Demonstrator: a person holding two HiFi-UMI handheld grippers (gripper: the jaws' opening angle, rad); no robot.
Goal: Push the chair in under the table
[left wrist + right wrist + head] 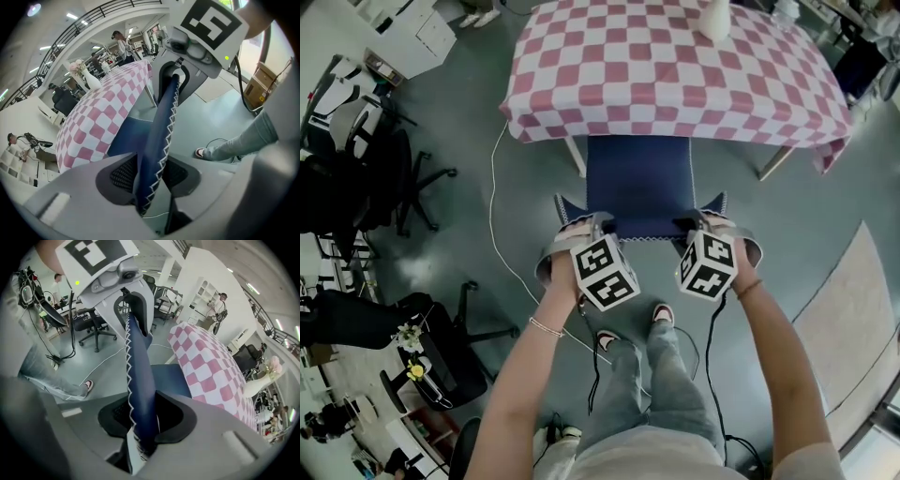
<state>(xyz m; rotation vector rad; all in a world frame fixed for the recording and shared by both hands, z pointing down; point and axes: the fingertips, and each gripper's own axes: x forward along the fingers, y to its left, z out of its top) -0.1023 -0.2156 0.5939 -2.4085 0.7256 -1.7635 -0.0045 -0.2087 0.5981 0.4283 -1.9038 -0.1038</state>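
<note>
A blue chair (637, 183) with white zigzag stitching stands with its seat partly under the table (675, 75), which wears a pink-and-white checked cloth. My left gripper (592, 225) is shut on the left end of the chair's backrest top and my right gripper (698, 223) on the right end. In the left gripper view the backrest edge (161, 136) runs between the left gripper's (150, 176) pads up to the right gripper (180, 70). In the right gripper view the same edge (140, 380) sits in the right gripper (143, 420), with the left gripper (133, 301) beyond.
A white vase (715, 19) stands on the table's far side. Black office chairs (394, 178) crowd the left. A white cable (497, 216) trails over the grey floor beside the chair. A pale rug (853, 309) lies at right. The person's feet (633, 323) stand just behind the chair.
</note>
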